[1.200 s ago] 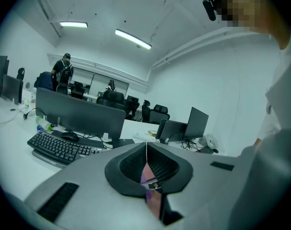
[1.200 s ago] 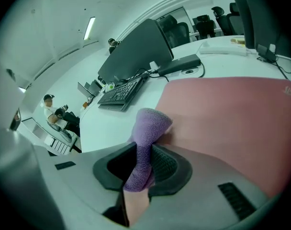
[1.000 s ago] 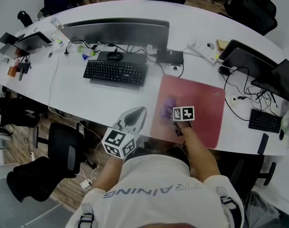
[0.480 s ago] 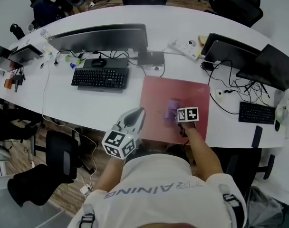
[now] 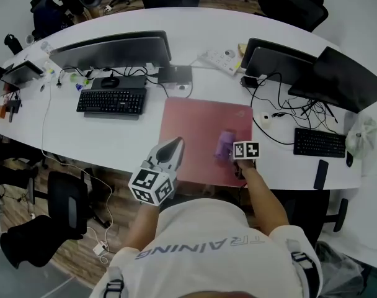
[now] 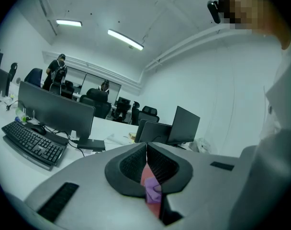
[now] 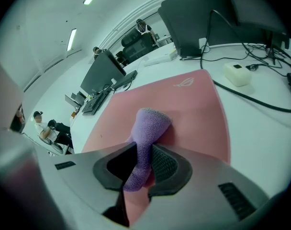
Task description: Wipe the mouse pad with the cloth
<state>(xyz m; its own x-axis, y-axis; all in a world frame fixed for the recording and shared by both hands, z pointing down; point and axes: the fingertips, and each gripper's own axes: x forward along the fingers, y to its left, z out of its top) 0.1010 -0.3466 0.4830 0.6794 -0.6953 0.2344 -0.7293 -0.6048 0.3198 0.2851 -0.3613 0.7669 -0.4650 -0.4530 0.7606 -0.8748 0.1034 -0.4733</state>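
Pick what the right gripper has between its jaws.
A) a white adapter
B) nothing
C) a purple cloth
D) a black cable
C: in the right gripper view, the right gripper has its jaws closed on the purple cloth, whose free end lies on the pink mouse pad.

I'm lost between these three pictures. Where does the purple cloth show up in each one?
Head view: right of centre, cloth on the mouse pad.
Left gripper view: bottom centre, a sliver of cloth beyond the shut jaws.
Right gripper view: centre, cloth pinched in the jaws.
Shared landmark: the pink mouse pad.
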